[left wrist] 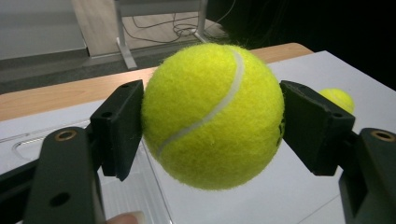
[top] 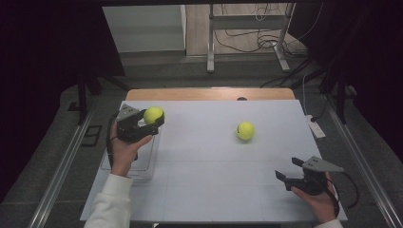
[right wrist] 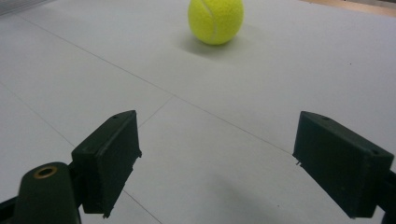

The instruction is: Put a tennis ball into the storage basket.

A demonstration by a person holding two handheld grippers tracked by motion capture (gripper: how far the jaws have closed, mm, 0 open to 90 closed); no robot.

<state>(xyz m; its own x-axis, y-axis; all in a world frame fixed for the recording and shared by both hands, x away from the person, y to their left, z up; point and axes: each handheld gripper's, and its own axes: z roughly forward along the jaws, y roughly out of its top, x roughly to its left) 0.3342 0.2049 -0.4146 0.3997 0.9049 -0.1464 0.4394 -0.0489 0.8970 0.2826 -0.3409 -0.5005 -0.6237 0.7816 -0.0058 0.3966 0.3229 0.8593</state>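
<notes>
Left tool [top: 151, 122] clamped on tennis ball [top: 153, 115], above clear tray [top: 142, 164]. Right tool [top: 290, 168] jaws apart, nearer second ball [top: 245, 130], lying ahead-left on counter [top: 204, 180].

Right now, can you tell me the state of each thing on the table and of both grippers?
Left gripper: shut on the held tennis ball, lifted over the clear tray.
Held tennis ball: clamped between both pads, off the table.
Second tennis ball: free, resting on the white mat.
Right gripper: open, holding nothing.
Clear tray: on the table, nothing visible inside.
</notes>
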